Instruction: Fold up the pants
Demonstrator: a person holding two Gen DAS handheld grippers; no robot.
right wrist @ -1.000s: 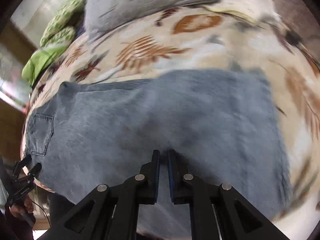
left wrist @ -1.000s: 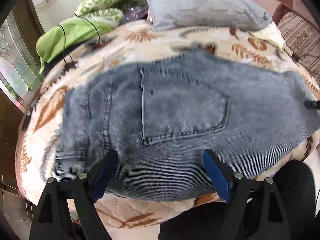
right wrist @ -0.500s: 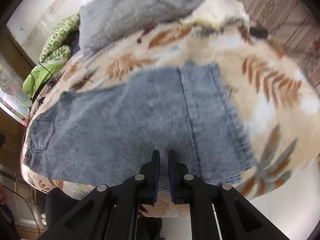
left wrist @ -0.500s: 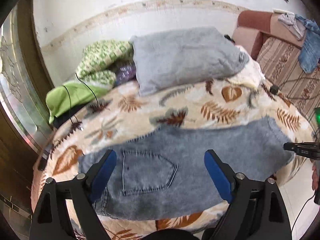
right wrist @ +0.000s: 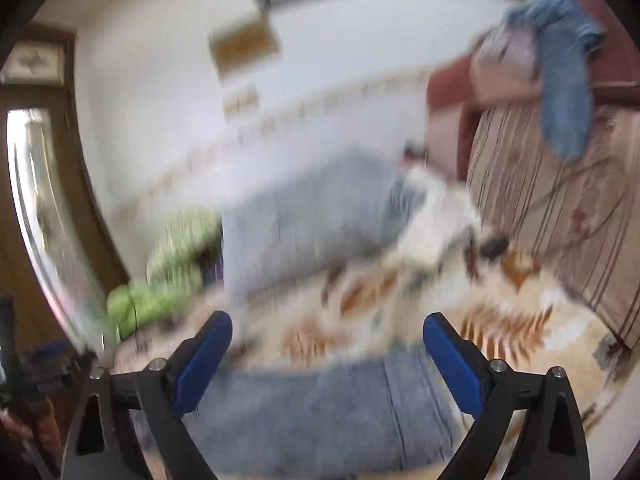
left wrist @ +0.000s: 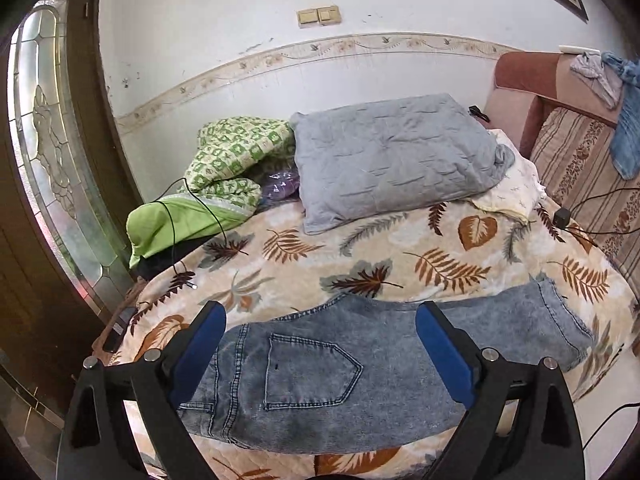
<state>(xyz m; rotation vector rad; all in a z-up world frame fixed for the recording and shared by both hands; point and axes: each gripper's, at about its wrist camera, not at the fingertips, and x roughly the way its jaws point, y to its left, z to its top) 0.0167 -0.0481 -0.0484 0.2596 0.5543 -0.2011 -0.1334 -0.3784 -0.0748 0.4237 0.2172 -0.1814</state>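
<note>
The blue denim pants (left wrist: pixel 360 364) lie folded lengthwise across the near edge of the bed, back pocket up on the left and leg hems to the right. My left gripper (left wrist: pixel 320 312) hovers above and in front of them, its jaws opening wide with only air between the blue pads. The right wrist view is motion-blurred; there the pants (right wrist: pixel 320 408) show below my right gripper (right wrist: pixel 328 320), whose jaws are opening wide with nothing between them. Neither gripper touches the denim.
A leaf-patterned blanket (left wrist: pixel 360 248) covers the bed. At its far side lie a grey pillow (left wrist: pixel 392 160) and a green quilt (left wrist: pixel 232 156) with a black cable. A striped sofa back (left wrist: pixel 580 168) carrying a blue garment (left wrist: pixel 628 120) stands on the right, a glass door (left wrist: pixel 52 160) on the left.
Both grippers rose and drew back from the pants, tilting up so the wall and pillow came into view. The right gripper went from shut to wide open.
</note>
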